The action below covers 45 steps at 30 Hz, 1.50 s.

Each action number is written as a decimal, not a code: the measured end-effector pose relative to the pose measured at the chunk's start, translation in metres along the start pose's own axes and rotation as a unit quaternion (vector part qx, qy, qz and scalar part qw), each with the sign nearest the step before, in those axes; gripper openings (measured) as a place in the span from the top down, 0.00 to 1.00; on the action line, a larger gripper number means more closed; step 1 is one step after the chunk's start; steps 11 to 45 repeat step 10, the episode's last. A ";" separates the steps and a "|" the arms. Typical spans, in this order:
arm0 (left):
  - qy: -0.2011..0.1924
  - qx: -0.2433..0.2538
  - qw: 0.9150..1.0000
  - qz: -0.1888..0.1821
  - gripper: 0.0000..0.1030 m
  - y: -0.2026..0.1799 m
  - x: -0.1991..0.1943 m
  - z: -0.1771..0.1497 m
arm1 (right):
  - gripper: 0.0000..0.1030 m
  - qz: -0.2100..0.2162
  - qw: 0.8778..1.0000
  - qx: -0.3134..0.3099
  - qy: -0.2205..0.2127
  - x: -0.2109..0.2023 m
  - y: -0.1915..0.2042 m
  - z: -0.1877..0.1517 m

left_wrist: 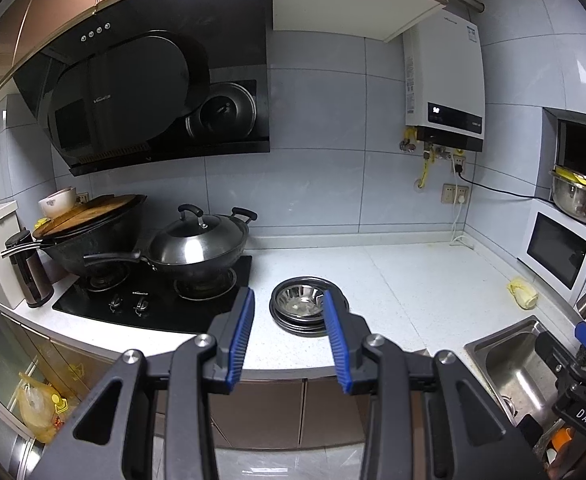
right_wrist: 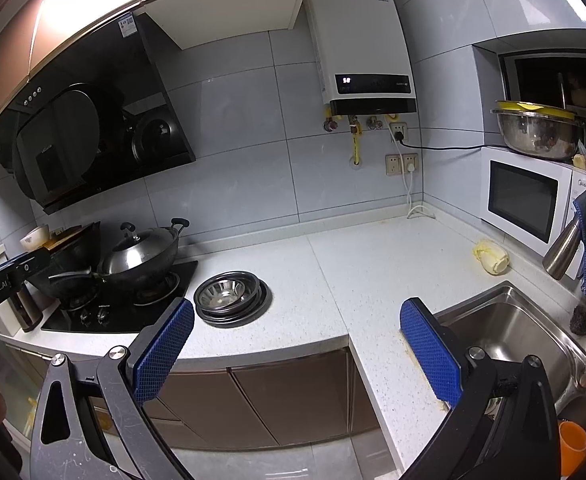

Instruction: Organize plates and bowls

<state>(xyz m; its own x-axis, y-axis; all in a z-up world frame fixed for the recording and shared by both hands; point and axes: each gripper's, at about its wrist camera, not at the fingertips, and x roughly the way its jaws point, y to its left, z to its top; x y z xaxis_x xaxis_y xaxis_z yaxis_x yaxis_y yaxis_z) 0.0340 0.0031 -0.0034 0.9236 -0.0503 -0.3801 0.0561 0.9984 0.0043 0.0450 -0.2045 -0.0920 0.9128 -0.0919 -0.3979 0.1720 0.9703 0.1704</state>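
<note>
Only the right wrist view shows the whole sink (right_wrist: 505,332) and an orange cup (right_wrist: 573,440). One stack of metal plates and bowls (left_wrist: 307,306) sits on the counter (left_wrist: 413,280) beside the stove (left_wrist: 153,300), which carries two woks. The left gripper (left_wrist: 289,312) and right gripper (right_wrist: 297,332) both hang open, empty.
</note>
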 end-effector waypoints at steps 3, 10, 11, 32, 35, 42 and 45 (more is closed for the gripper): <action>-0.001 0.001 1.000 -0.003 0.67 0.001 0.001 0.001 | 0.01 -0.001 1.000 0.001 0.003 0.001 0.000 -0.001; 0.000 0.002 1.000 -0.001 0.67 0.003 0.004 0.001 | 0.01 -0.002 1.000 0.002 0.003 0.002 -0.001 0.000; 0.000 0.002 1.000 -0.001 0.67 0.003 0.004 0.001 | 0.01 -0.002 1.000 0.002 0.003 0.002 -0.001 0.000; 0.000 0.002 1.000 -0.001 0.67 0.003 0.004 0.001 | 0.01 -0.002 1.000 0.002 0.003 0.002 -0.001 0.000; 0.000 0.002 1.000 -0.001 0.67 0.003 0.004 0.001 | 0.01 -0.002 1.000 0.002 0.003 0.002 -0.001 0.000; 0.000 0.002 1.000 -0.001 0.67 0.003 0.004 0.001 | 0.01 -0.002 1.000 0.002 0.003 0.002 -0.001 0.000; 0.000 0.002 1.000 -0.001 0.67 0.003 0.004 0.001 | 0.01 -0.002 1.000 0.002 0.003 0.002 -0.001 0.000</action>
